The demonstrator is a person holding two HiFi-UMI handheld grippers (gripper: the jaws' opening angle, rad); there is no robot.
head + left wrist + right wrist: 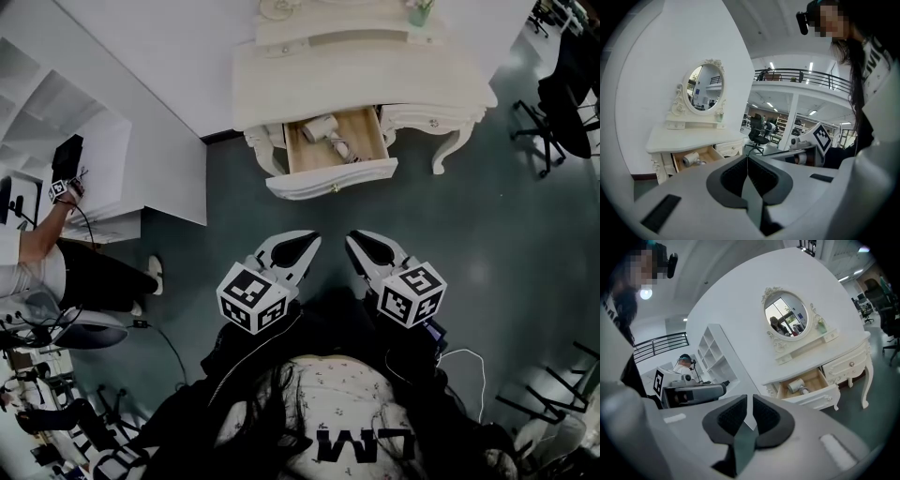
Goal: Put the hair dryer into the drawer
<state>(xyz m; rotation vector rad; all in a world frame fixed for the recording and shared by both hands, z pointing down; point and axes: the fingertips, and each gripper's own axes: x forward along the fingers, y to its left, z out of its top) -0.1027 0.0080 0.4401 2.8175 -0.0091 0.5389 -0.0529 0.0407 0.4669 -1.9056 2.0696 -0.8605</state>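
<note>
A white hair dryer [323,131] lies inside the open wooden drawer [333,178] of a cream dressing table [366,75]. It also shows in the left gripper view as the hair dryer [691,159] and in the right gripper view as the hair dryer [797,386]. Both grippers hang close to the person's body, well short of the table, and point toward it. My left gripper [312,241] is shut and holds nothing. Beside it, my right gripper [352,241] is shut too, with nothing between its pads.
An oval mirror [786,315] stands on the dressing table. White shelving [94,159] is at the left, where another person [37,253] sits. Black office chairs [562,94] stand at the right. Dark floor [225,206] lies between me and the table.
</note>
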